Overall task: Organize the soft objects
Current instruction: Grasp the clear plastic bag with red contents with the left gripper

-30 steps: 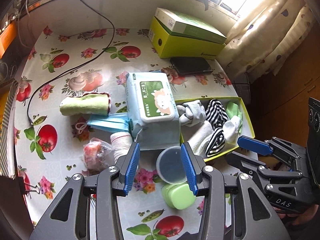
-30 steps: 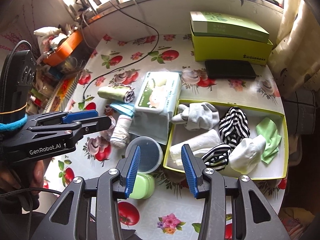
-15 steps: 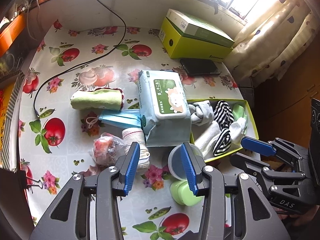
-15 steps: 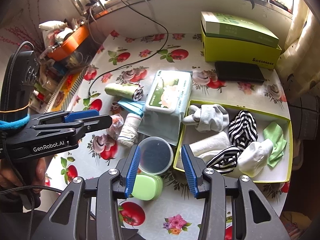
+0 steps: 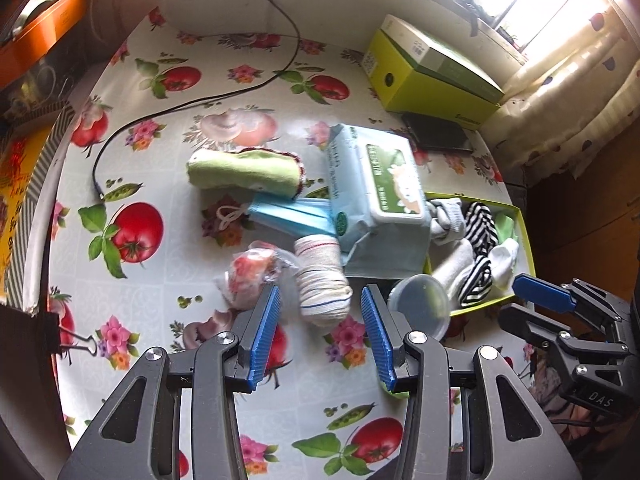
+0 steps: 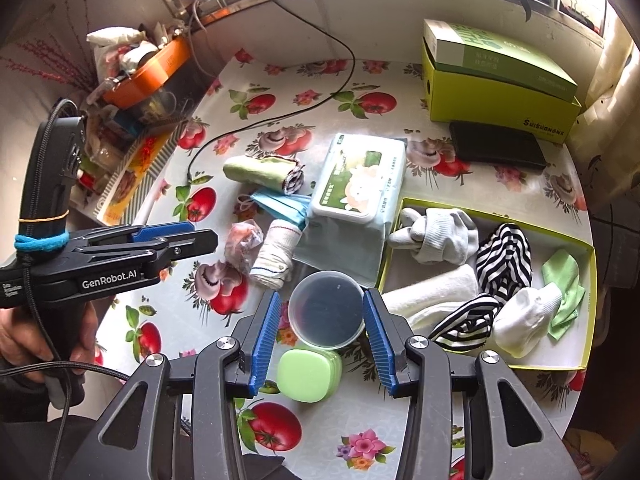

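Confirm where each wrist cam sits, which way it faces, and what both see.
Left wrist: on the left tool, angled steeply down at the rolled white sock on the fruit-print tablecloth; own blue-padded fingers show, right tool at right edge.
Right wrist: on the right tool, angled down at the round clear plastic lid; left tool and a hand at left.
Shared: sock, lid, wet-wipes pack, yellow-green tray.

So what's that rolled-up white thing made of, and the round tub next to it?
The rolled sock looks like knitted cotton: ribbed, soft, matte, with thin red and blue stripes. The round tub looks like clear plastic: smooth, see-through and a bit shiny, with a thin raised rim. The exact fabric can't be told from here.
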